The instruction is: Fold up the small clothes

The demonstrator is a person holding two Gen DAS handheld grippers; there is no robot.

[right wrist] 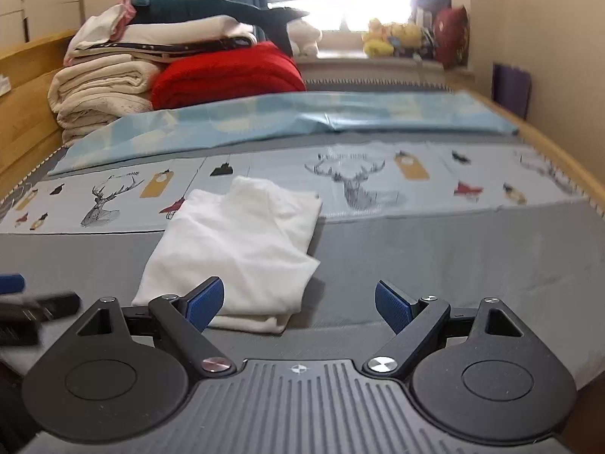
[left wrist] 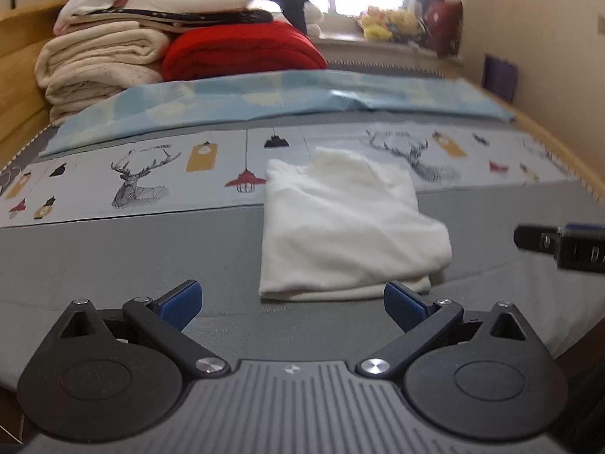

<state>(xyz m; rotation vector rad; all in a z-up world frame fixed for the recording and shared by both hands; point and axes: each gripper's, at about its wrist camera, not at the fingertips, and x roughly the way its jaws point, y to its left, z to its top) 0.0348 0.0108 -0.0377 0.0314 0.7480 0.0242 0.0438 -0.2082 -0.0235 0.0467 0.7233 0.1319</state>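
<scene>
Hand-held gripper (left wrist: 293, 304) open, garment (left wrist: 348, 227) ahead

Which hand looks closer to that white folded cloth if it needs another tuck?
Probably the left gripper: the white cloth lies almost straight ahead of it. From the right gripper it sits off-centre.

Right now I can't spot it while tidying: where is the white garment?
The white garment lies folded mid-bed on the grey sheet, its far edge overlapping the deer-print cloth.
</scene>
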